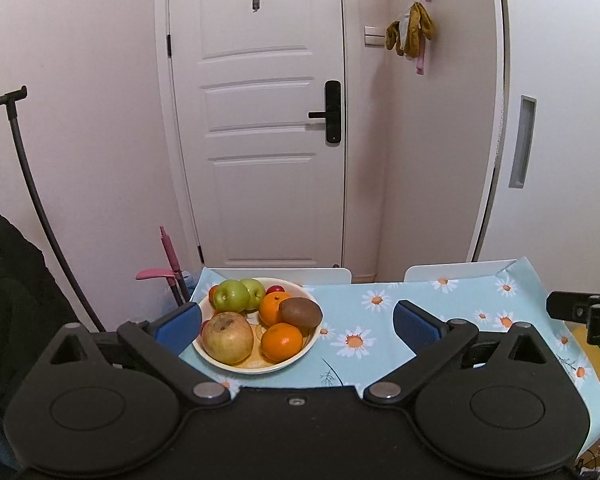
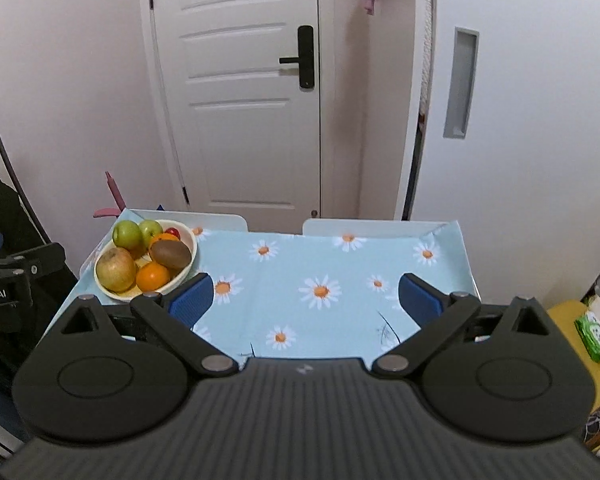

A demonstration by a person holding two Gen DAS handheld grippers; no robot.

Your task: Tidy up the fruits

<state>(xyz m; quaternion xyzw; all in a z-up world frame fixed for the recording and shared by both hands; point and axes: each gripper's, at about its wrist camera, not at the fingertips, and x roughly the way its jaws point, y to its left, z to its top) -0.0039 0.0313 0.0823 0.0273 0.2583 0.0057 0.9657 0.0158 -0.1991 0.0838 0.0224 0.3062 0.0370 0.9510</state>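
Left gripper (image 1: pixel 298 320) fingers spread wide apart, holding nothing, left finger (image 1: pixel 179 326) just beside the bowl (image 1: pixel 256 364) rim. Right gripper (image 2: pixel 306 298) fingers also wide apart, empty, over the flowered cloth (image 2: pixel 300 264) on the bench. Bowl sits at far left corner of bench, holding big apple (image 1: pixel 228 337), two green apples (image 1: pixel 231 295), two oranges (image 1: pixel 281 342), kiwi (image 1: pixel 301 312) on top, small red fruit (image 1: pixel 276 289) at back. White door (image 1: pixel 260 120) behind
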